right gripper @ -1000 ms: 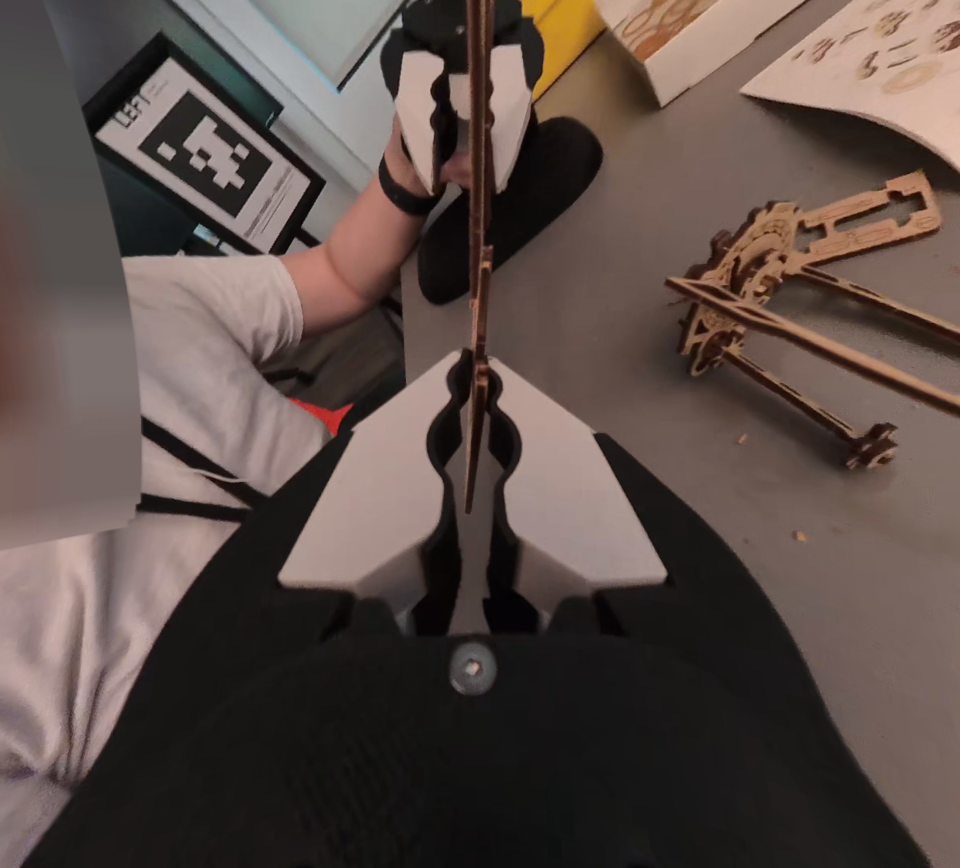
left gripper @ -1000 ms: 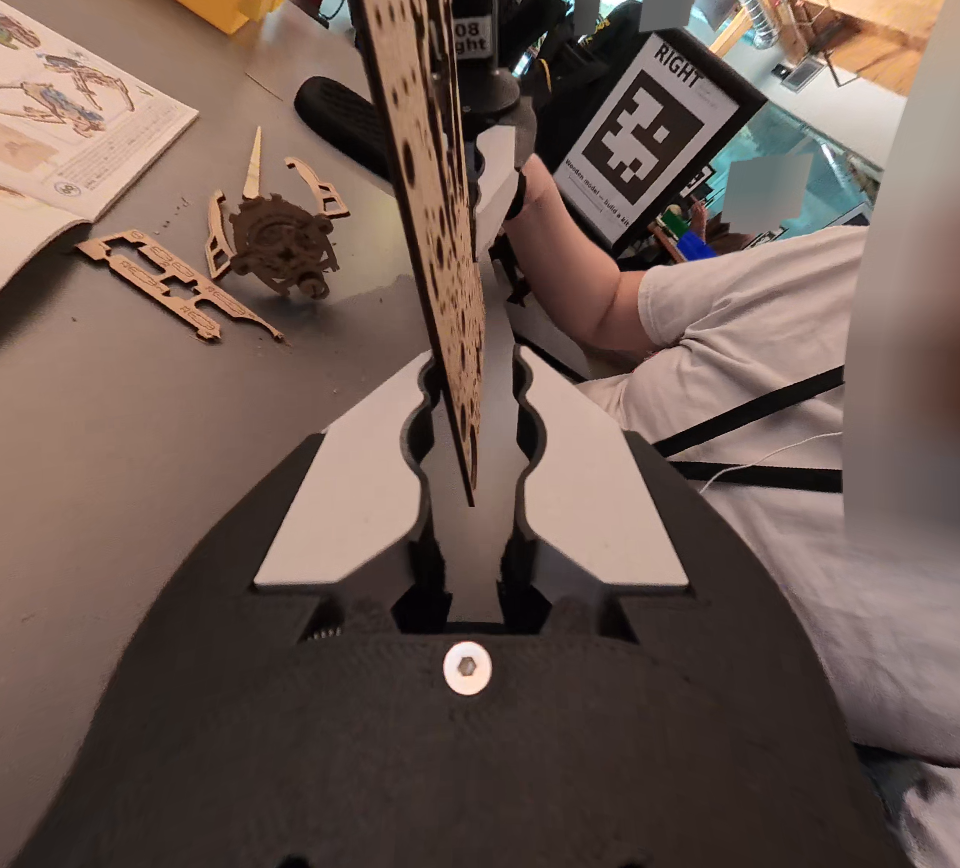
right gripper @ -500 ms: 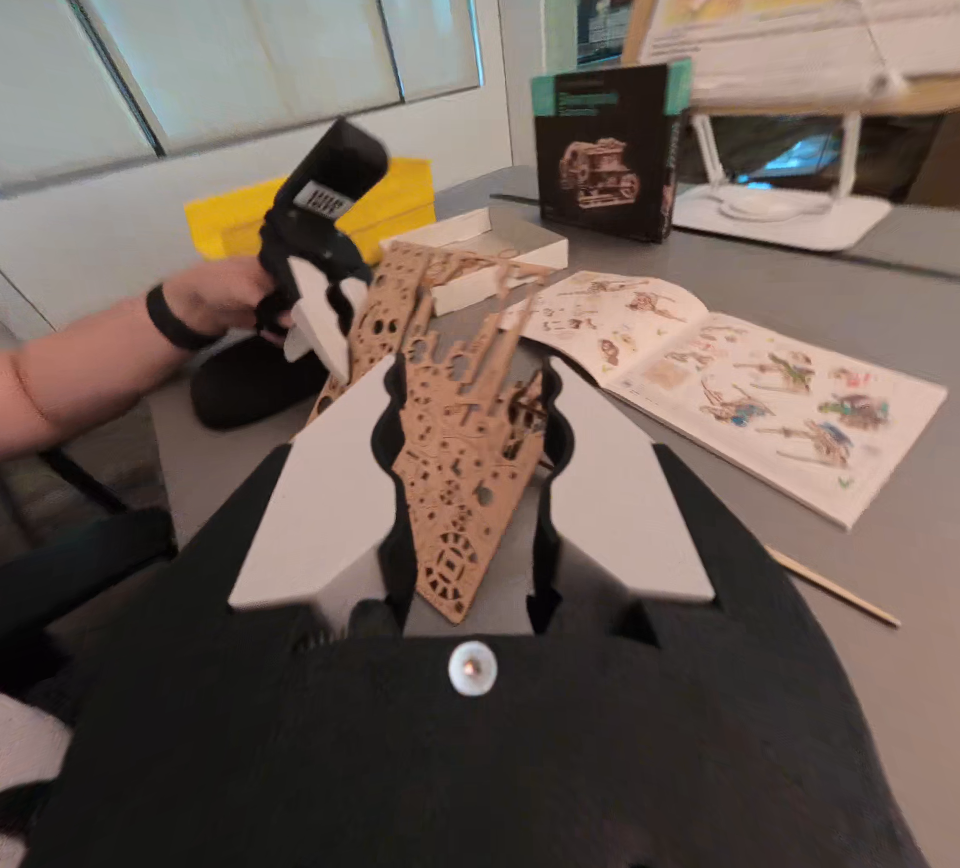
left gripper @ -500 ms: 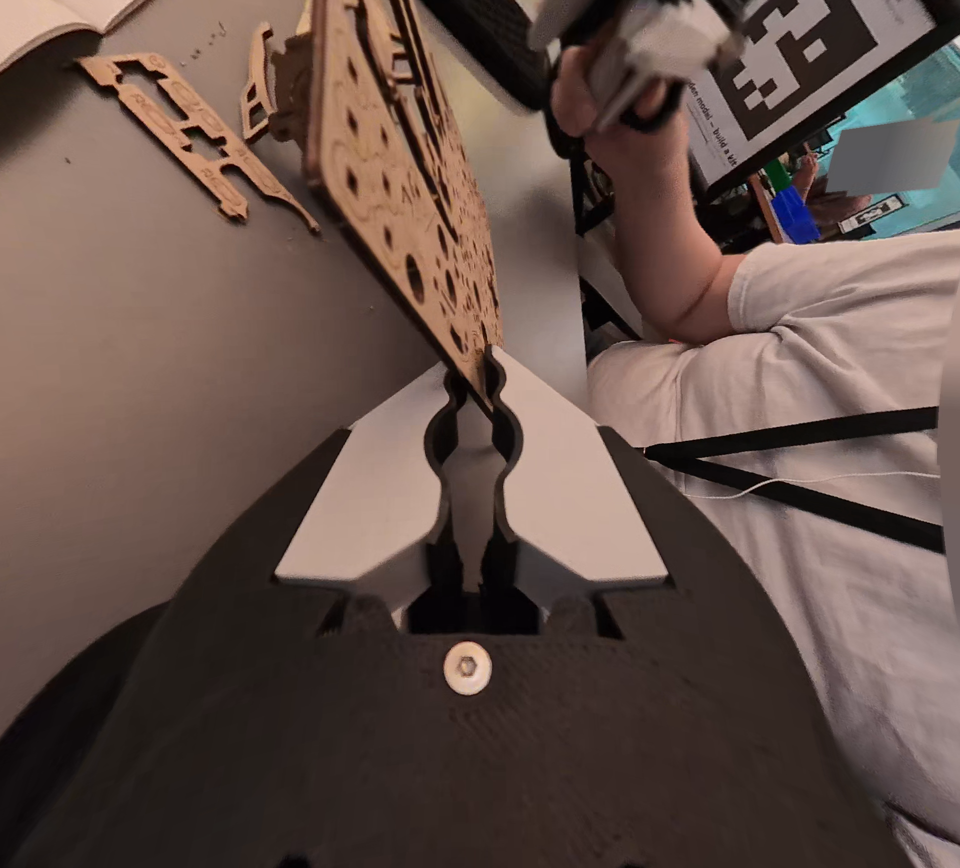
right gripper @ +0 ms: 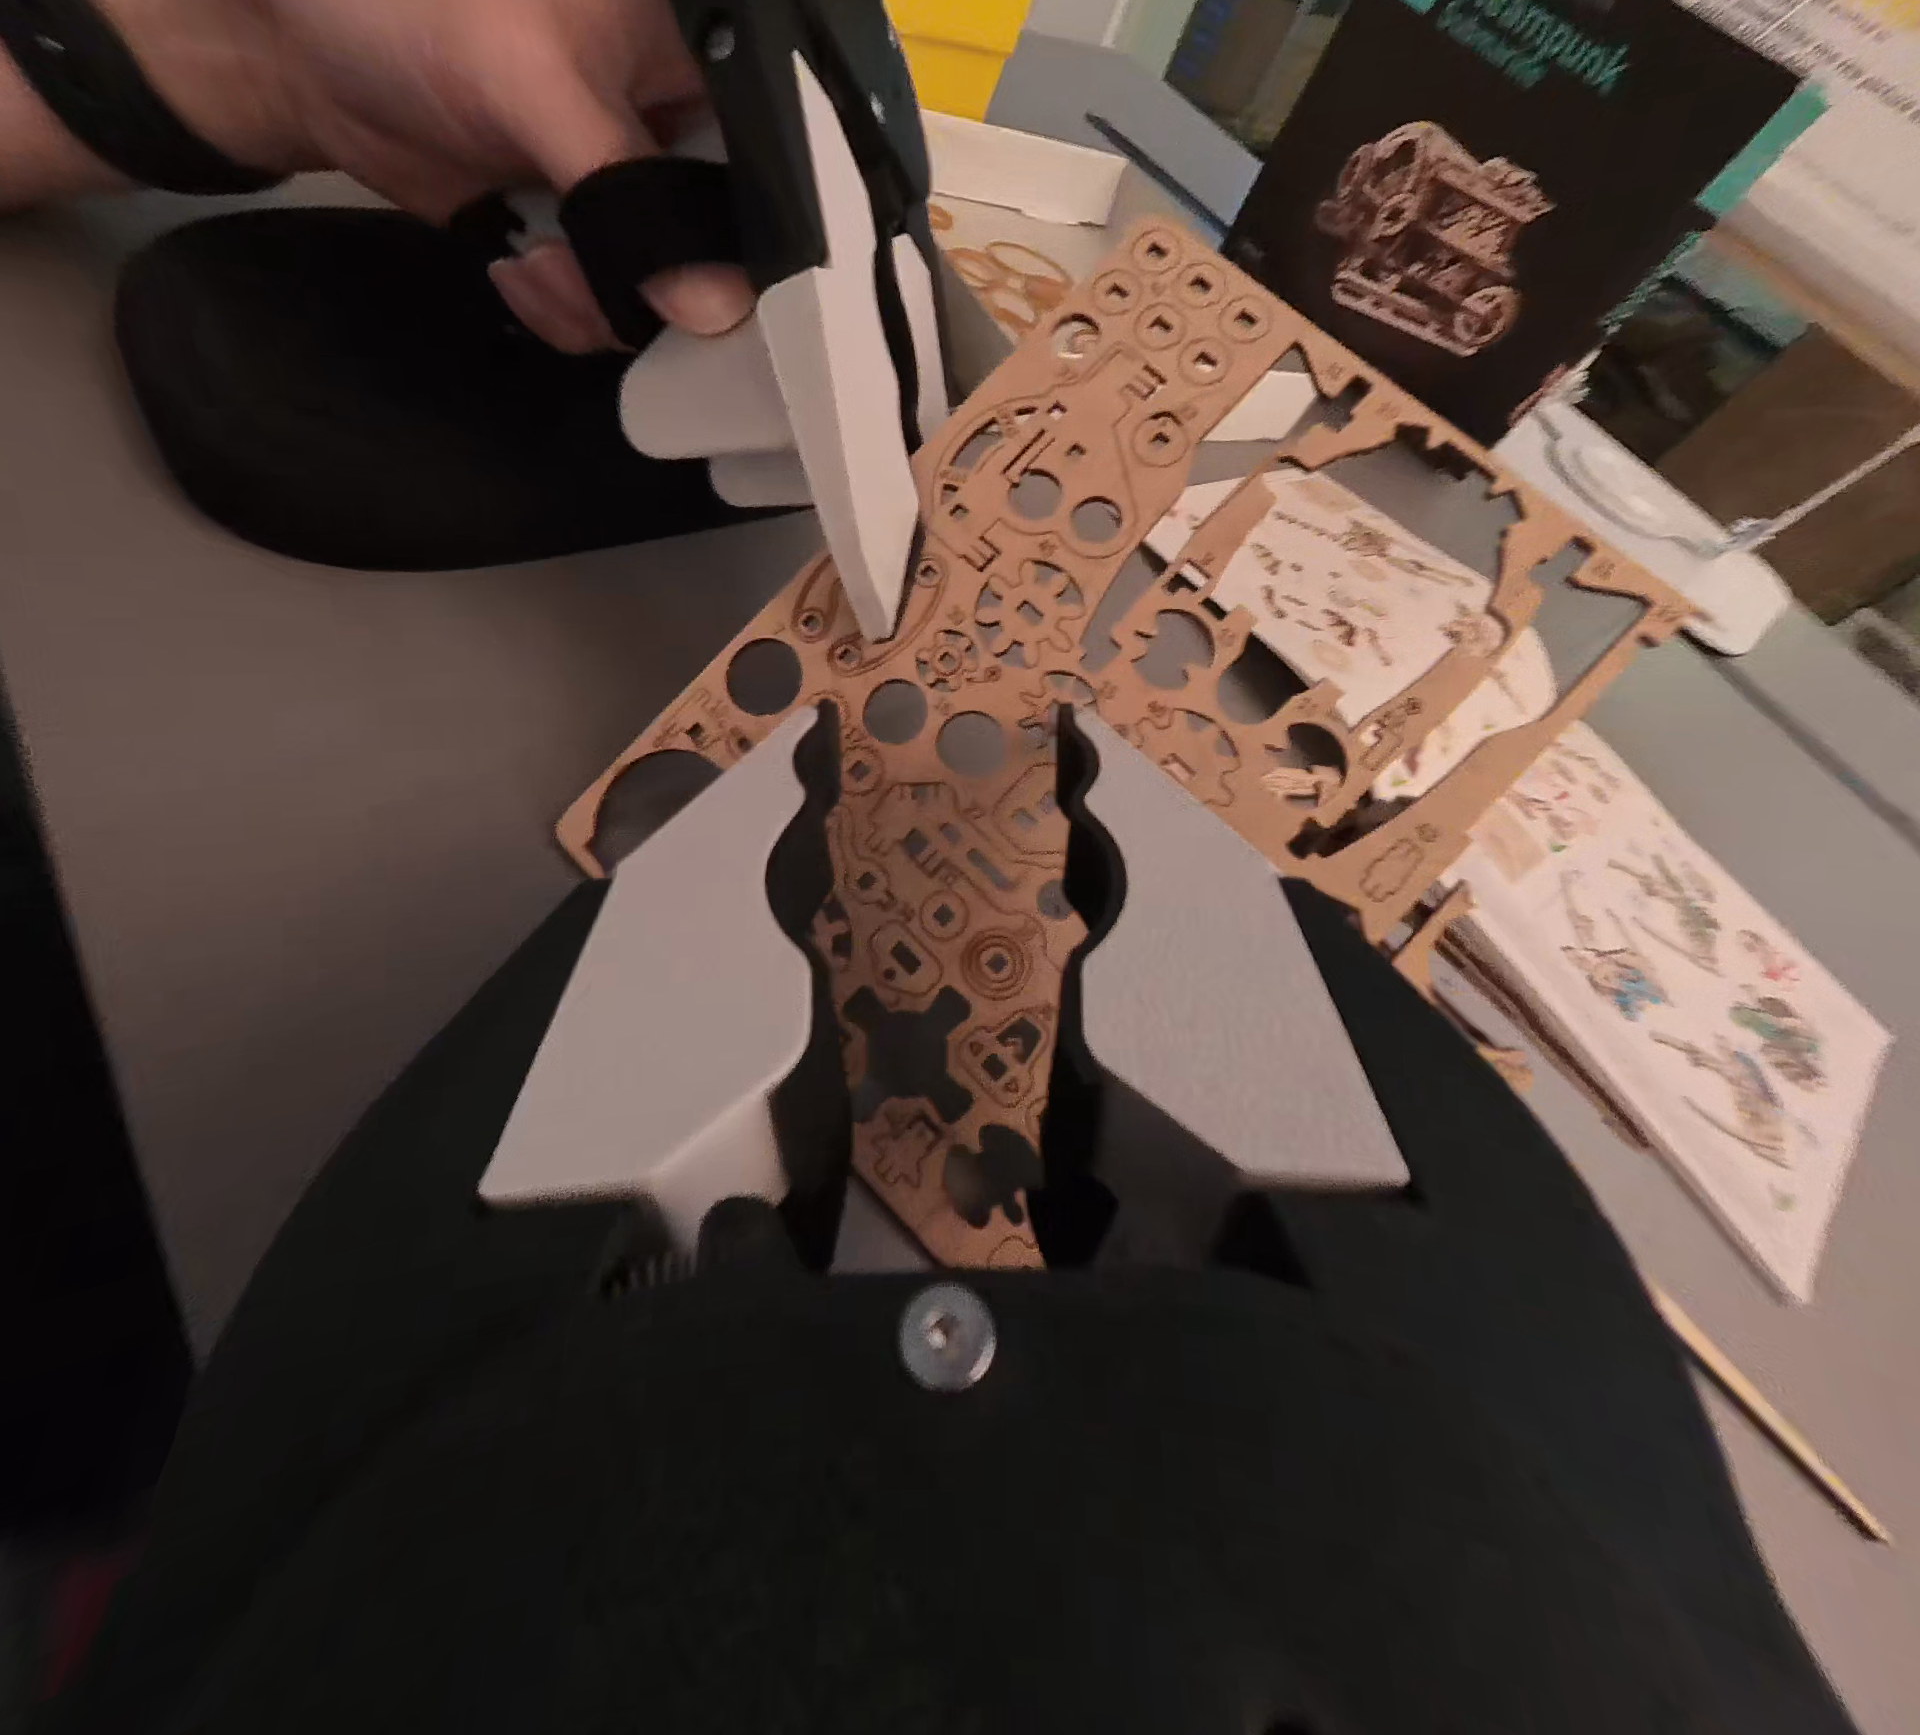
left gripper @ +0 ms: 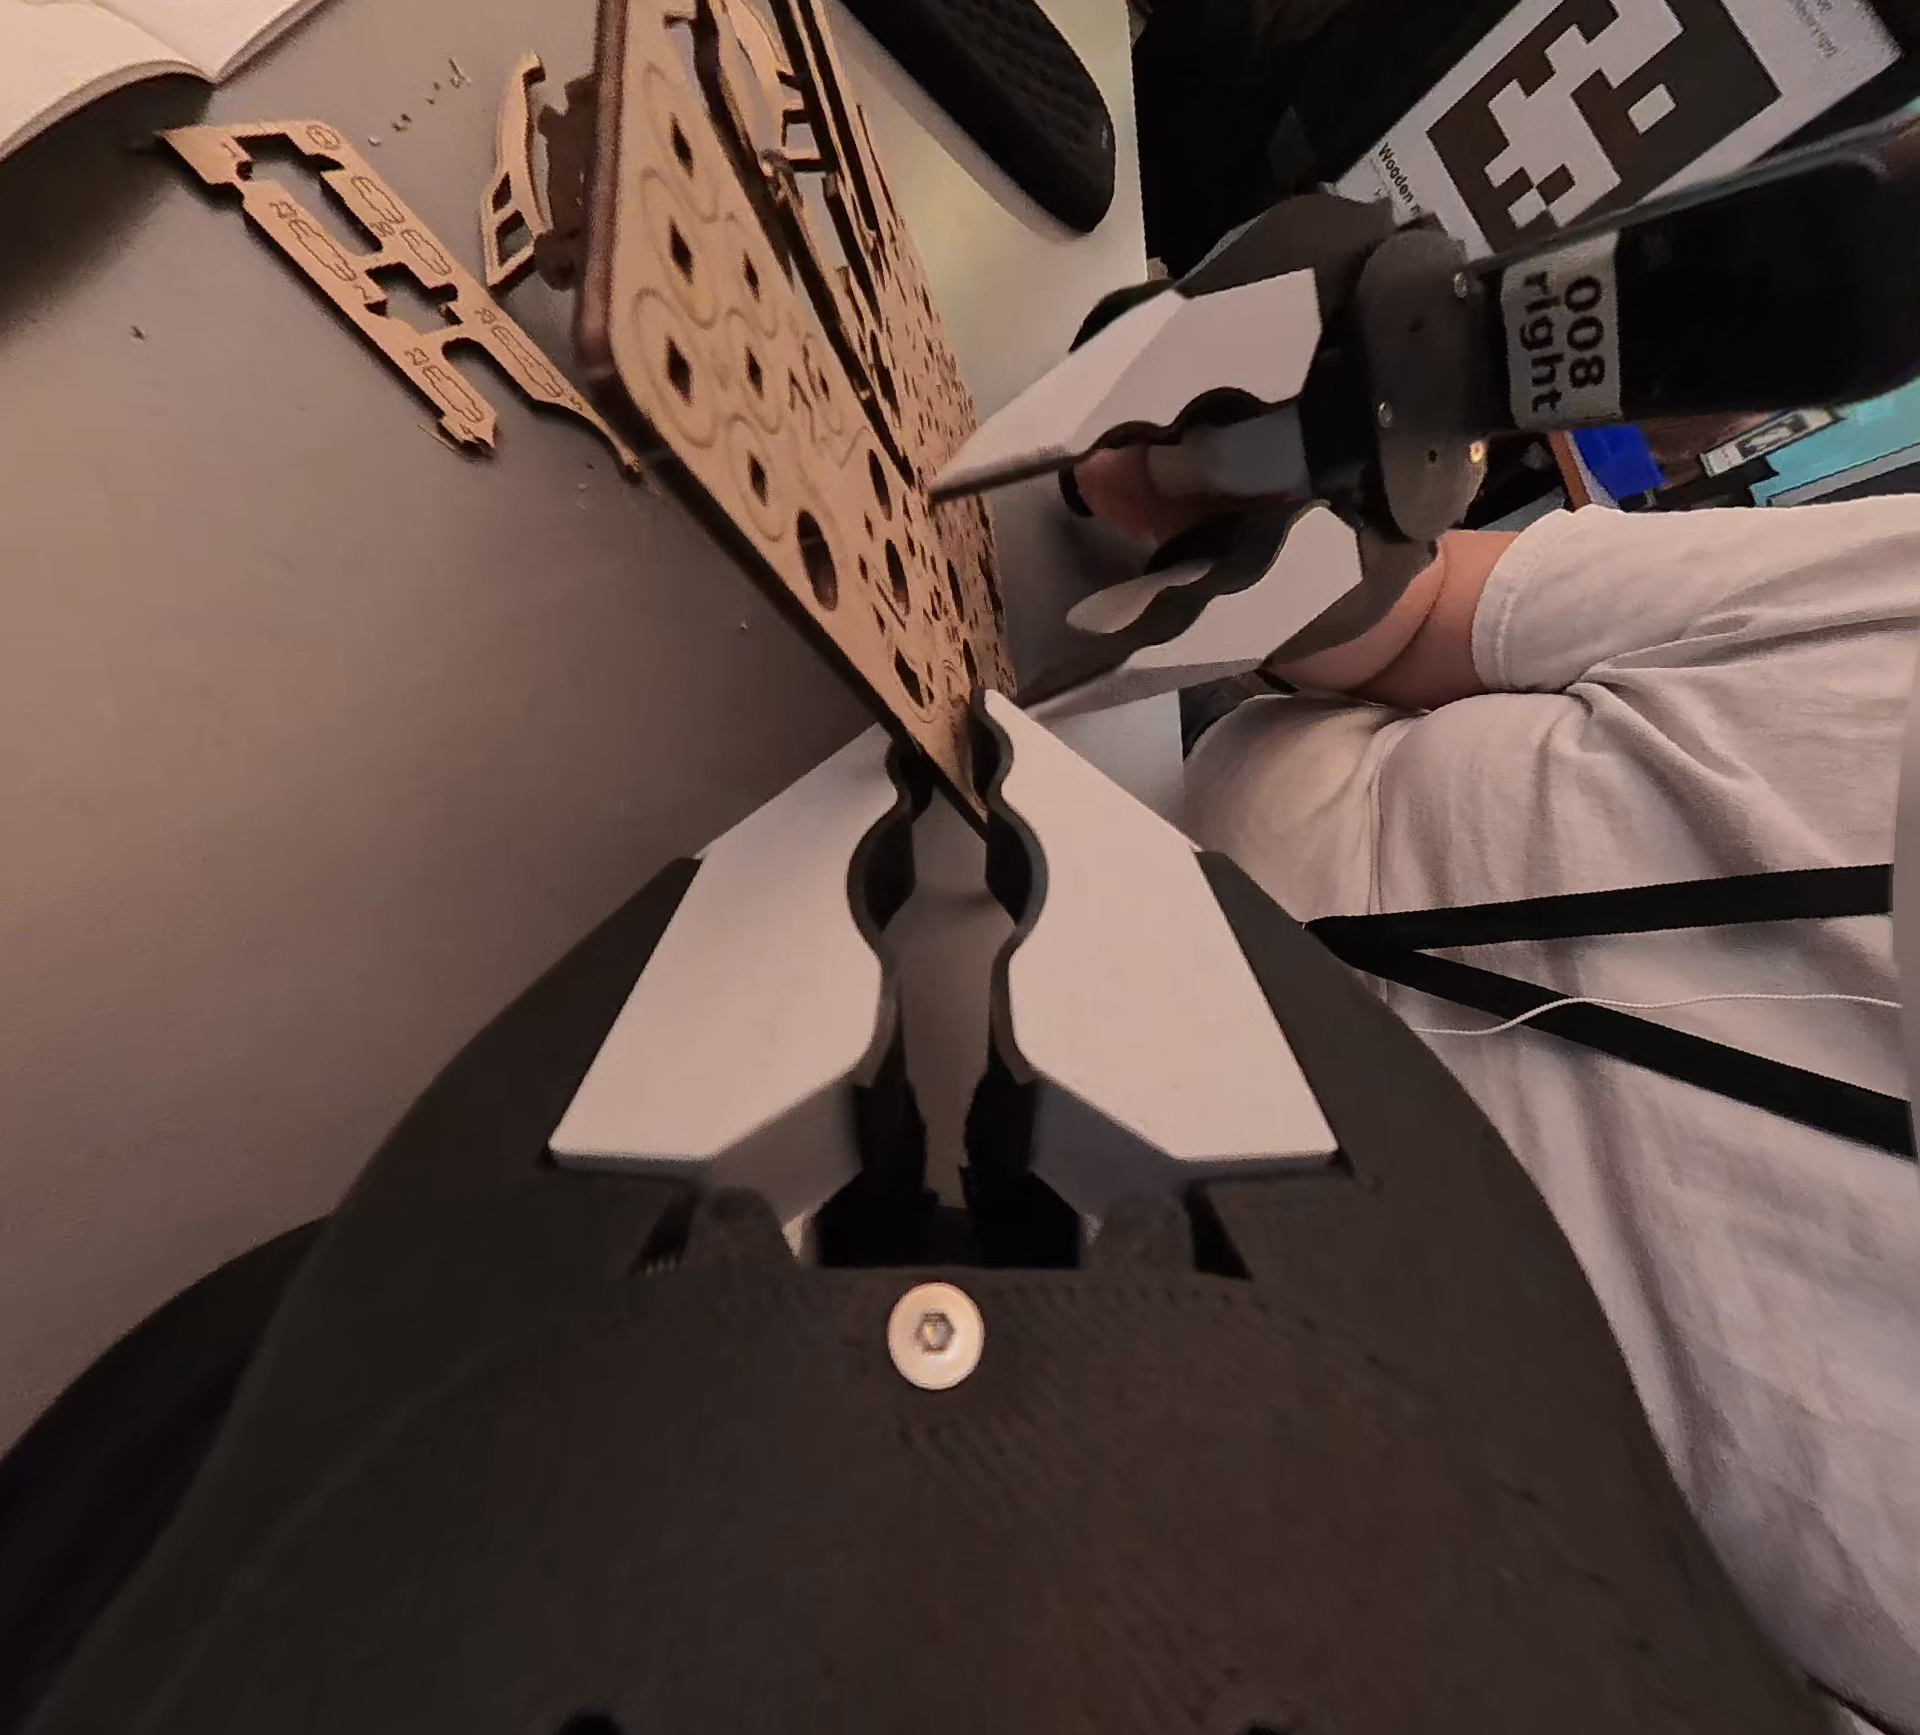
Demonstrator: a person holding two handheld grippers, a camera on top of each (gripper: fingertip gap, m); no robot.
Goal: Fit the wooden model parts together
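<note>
A thin laser-cut wooden parts sheet (left gripper: pixel 748 314) full of cut-outs is held tilted above the grey table. My left gripper (left gripper: pixel 948 735) is shut on the sheet's near edge. In the right wrist view the left gripper (right gripper: pixel 883 615) comes down from the top and pinches the sheet (right gripper: pixel 1143 542). My right gripper (right gripper: pixel 940 729) is open, and the sheet's face shows through the gap between its fingers. In the left wrist view the right gripper (left gripper: pixel 1008 553) is open beside the sheet, with its upper fingertip (left gripper: pixel 940 490) against the sheet's face.
A part-built wooden gear model (left gripper: pixel 530 179) and a flat wooden piece (left gripper: pixel 364 262) lie on the table (left gripper: pixel 260 750). An open instruction booklet (right gripper: pixel 1662 1010), a black box (right gripper: pixel 1496 158), a black pad (right gripper: pixel 364 397) and a thin stick (right gripper: pixel 1766 1415) are nearby. The person's torso (left gripper: pixel 1610 854) is to the right. Both grippers' tips are close together, under 4 cm apart.
A second ago both grippers were shut on the sheet, held edge-on. My right gripper let go, opened and swung round to the sheet's face. The left gripper tilted the sheet.
</note>
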